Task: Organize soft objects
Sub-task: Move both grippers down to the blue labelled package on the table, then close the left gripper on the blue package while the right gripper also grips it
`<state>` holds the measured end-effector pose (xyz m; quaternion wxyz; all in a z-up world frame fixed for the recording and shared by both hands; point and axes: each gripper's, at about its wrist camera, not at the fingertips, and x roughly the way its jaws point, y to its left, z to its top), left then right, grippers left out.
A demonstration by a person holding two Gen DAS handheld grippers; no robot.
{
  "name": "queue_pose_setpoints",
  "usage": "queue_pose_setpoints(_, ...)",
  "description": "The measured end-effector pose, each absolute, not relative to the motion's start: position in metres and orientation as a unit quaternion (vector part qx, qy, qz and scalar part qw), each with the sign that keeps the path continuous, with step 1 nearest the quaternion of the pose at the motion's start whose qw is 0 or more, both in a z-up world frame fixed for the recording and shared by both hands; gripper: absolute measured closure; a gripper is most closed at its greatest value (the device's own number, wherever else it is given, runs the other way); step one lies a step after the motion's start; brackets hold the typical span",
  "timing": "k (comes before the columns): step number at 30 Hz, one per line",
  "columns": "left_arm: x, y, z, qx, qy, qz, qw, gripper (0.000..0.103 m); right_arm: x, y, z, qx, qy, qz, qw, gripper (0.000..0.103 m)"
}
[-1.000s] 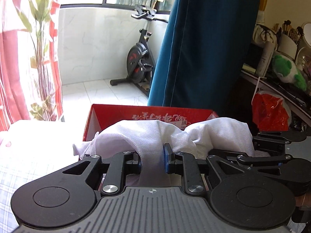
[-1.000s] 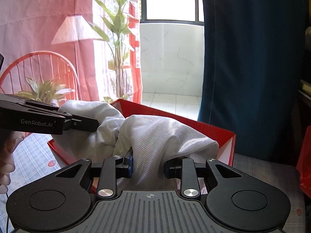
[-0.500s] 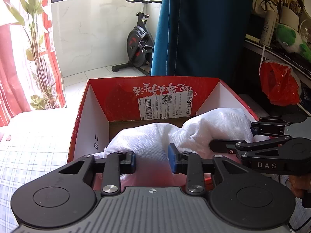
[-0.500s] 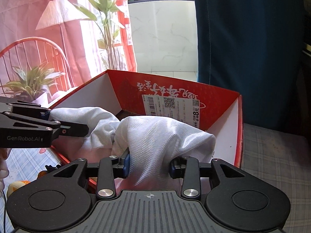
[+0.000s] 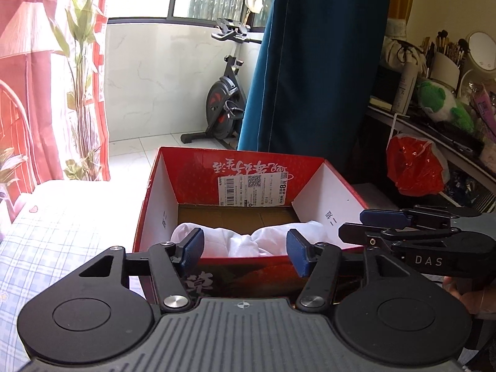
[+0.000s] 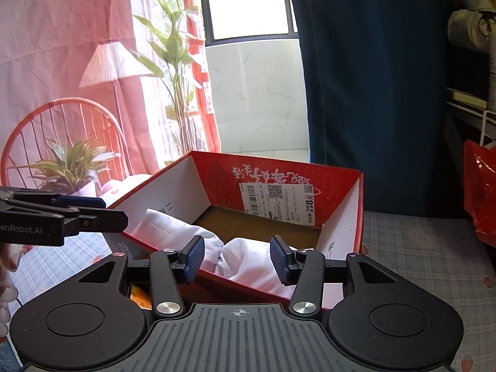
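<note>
The white cloth (image 5: pixel 248 243) was seen lying bunched inside the red cardboard box (image 5: pixel 155 214), along the near wall, on the brown box floor. In the left wrist view, the left gripper (image 5: pixel 245 252) was held just outside the box's near rim, w/ its jaws opening & nothing pressed between the blue pads (image 5: pixel 193 249); the cloth was seen beyond & below the gap, apart from both pads, i.e. released. In the right wrist view, the right gripper (image 6: pixel 238 259) was held over the near corner of the box (image 6: pixel 359 214), jaws likewise opening. The cloth (image 6: pixel 248 260) was seen in the gap between the pads but lower, inside the box; no pad was seen pressing on it, so it was counted as let go.

The right gripper (image 5: pixel 400 228) was also visible at the right edge of the left view, next to the box's right wall, and the left gripper (image 6: pixel 93 214) at the left edge of the right view, near the box's left wall. Fingertips of a hand (image 6: pixel 7 282) were glimpsed at the left edge there.

A label w/ barcode (image 5: pixel 251 190) was stuck on the far inner wall. The box was set on a checked bedcover (image 6: pixel 427 248). Farther off, an exercise bike (image 5: pixel 224 102) was seen beside a blue curtain (image 5: pixel 316 62), and a red plastic bag (image 5: pixel 415 167) hung at right.
</note>
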<state>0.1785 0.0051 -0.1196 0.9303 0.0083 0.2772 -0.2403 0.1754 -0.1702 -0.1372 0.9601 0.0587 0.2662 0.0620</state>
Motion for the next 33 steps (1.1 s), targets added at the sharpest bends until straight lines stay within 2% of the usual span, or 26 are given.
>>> queue_pose_setpoints(3,0.151,0.01,-0.118,0.0,0.262,-0.241,0.934,0.034,0.152,-0.165,-0.13,0.071,0.245,0.053,0.965,0.059)
queue_pose_setpoints(12,0.094,0.008,-0.145,-0.005,0.281,-0.256,0.925,0.034,0.078,-0.146,-0.137,0.084,0.212,0.038,0.973,0.059)
queue_pose_setpoints(23,0.089,0.006,-0.189,-0.016,0.329,-0.257,0.909,0.035,0.045,-0.148,-0.198,0.133,0.299,0.028,0.944,0.059)
queue_pose_setpoints(28,0.092,0.008,-0.206,-0.029,0.356,-0.258,0.898,0.041,0.047,-0.144,-0.211,0.14,0.308,0.035,0.94,0.056)
queue_pose_setpoints(33,0.093,0.013,-0.211,-0.044,0.365,-0.258,0.893,0.041,0.05,-0.147,-0.211,0.152,0.311,0.034,0.938,0.052)
